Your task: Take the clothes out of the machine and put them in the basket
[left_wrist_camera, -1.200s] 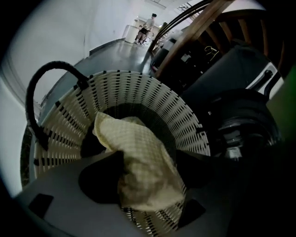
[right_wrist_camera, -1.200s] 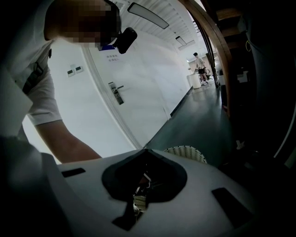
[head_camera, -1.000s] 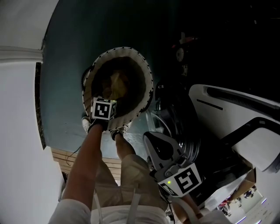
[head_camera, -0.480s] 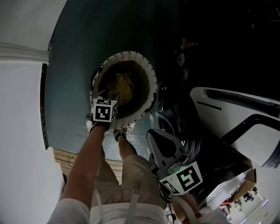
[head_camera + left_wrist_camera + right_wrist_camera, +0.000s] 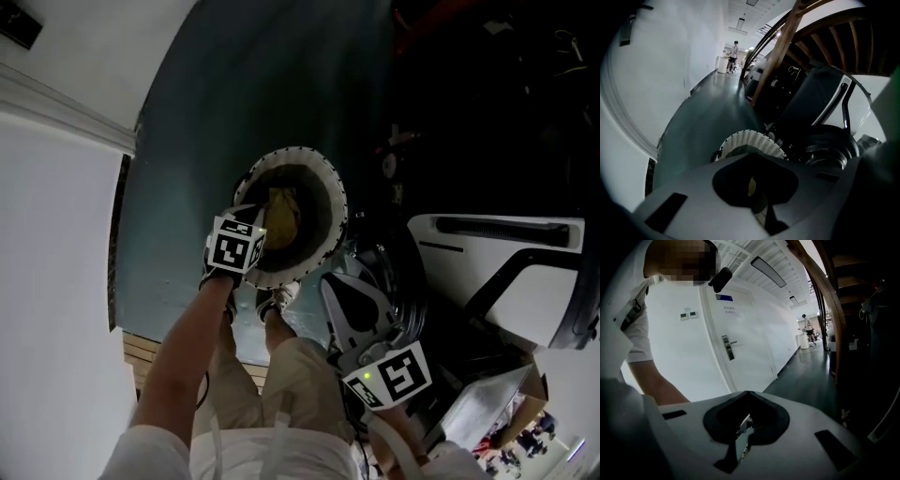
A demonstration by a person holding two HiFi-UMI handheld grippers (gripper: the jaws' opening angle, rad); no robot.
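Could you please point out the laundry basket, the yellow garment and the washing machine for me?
basket (image 5: 298, 153), head view, on the far part of its pale woven rim.
yellow garment (image 5: 281, 216), head view, on the middle of the cloth inside the basket.
washing machine (image 5: 450, 262), head view, on its white casing.

White basket (image 5: 296, 151), yellow clothes (image 5: 281, 214), teal floor (image 5: 216, 141)

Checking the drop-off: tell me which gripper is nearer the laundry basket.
Left. The left gripper, jaws just closed on nothing, hangs over the basket's near rim; the right gripper is clear of the basket, off to its side by the machine.
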